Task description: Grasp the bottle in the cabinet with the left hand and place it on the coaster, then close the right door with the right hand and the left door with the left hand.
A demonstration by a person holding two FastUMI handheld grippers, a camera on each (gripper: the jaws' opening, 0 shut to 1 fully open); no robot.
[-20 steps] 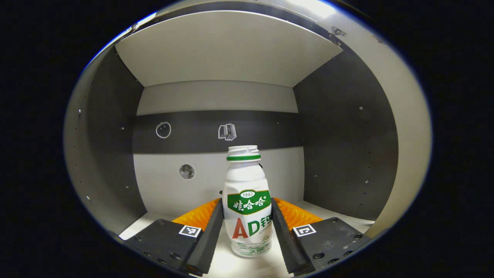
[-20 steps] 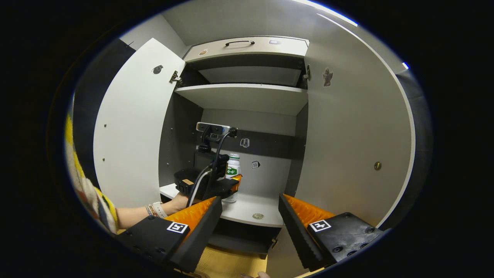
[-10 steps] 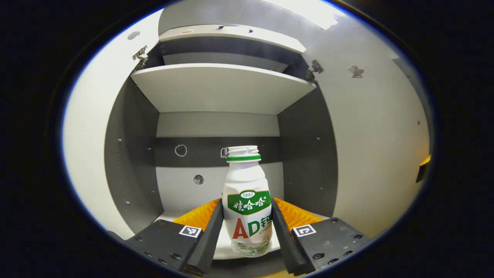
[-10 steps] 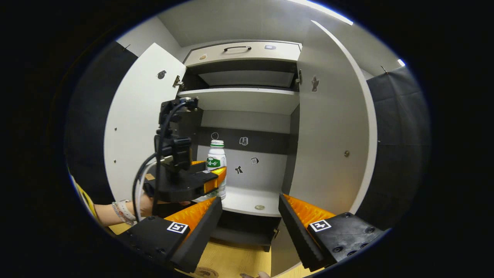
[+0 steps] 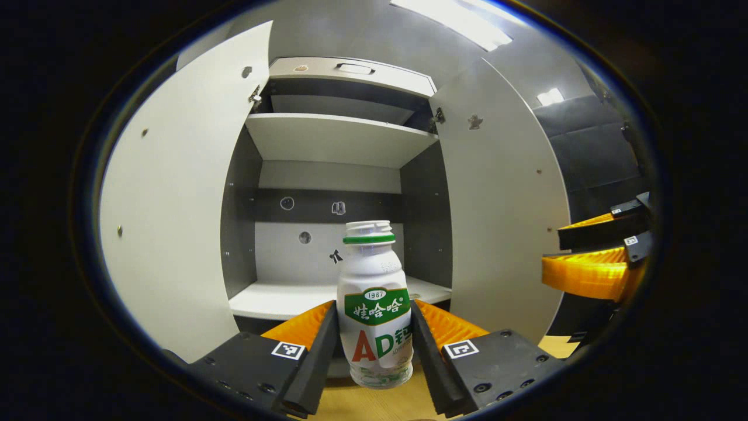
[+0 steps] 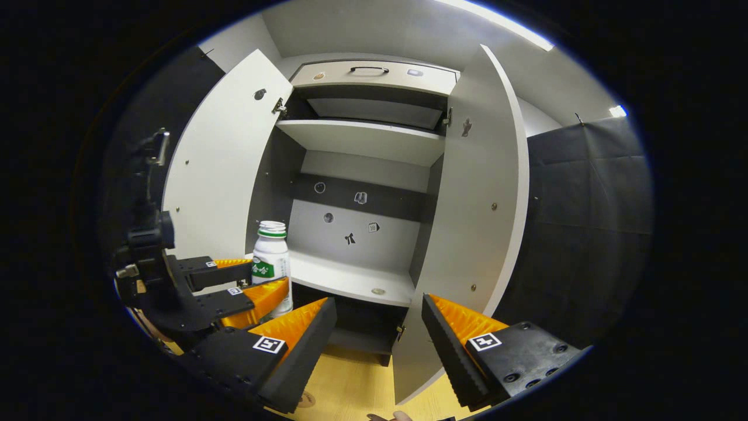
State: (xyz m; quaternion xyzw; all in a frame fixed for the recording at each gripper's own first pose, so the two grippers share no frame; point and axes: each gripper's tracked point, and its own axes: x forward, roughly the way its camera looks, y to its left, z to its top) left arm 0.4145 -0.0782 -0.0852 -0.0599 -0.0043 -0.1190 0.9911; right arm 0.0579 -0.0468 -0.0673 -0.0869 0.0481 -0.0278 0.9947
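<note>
The left gripper [image 5: 374,345] has the bottle [image 5: 374,304] pinched upright between both fingers, out in front of the cabinet [image 5: 342,140]. The right gripper [image 6: 378,333] hangs wide open with nothing in it. Behind, left door [image 5: 175,199] and right door [image 5: 497,199] both stand open.

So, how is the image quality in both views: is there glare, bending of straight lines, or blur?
Left gripper view: ceiling lamp is blown out to glare, the straight door edges bow outward, the bottle is sharp. Right gripper view: the same bowing on the doors, the cabinet inside evenly lit, and no blur on the bottle.
</note>
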